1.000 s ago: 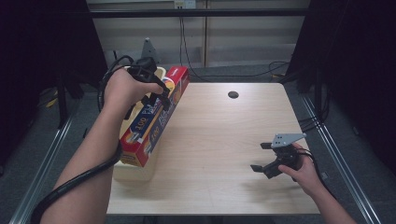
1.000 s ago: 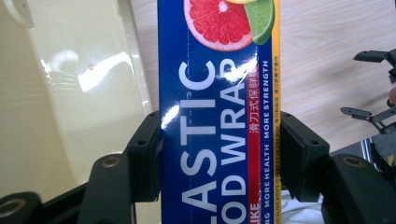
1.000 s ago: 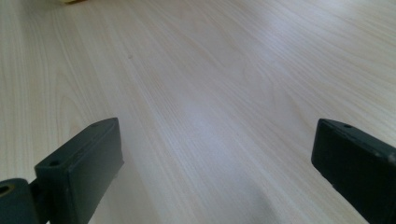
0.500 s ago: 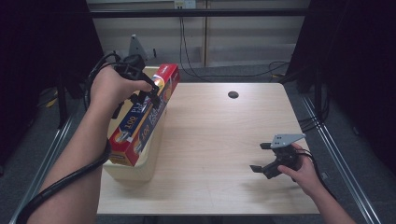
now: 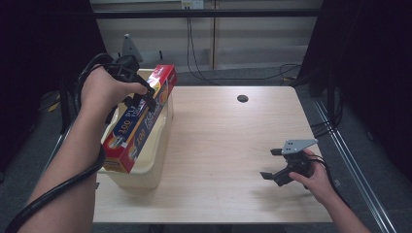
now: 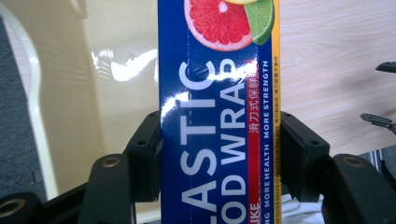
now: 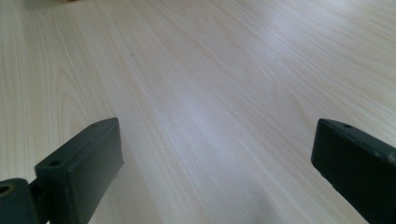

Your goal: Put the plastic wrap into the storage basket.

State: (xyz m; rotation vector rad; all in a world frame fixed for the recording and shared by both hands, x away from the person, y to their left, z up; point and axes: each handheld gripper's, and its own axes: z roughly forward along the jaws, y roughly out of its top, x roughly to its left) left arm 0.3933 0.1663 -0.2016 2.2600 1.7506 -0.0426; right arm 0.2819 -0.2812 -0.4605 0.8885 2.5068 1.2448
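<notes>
Holding the plastic wrap box (image 5: 138, 121) tilted over the cream bin (image 5: 158, 145) at 9 o'clock, my left gripper (image 5: 141, 94) pinches its sides, forearm raised. My right gripper (image 5: 274, 165) rests low at 4 o'clock on the table (image 5: 218, 131), jaws spread wide, nothing between them.

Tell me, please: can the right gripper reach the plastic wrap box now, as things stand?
Probably yes. The right gripper is open low over the table, with bare wood between it and the plastic wrap box. But the left gripper already clamps that box over the cream bin.
</notes>
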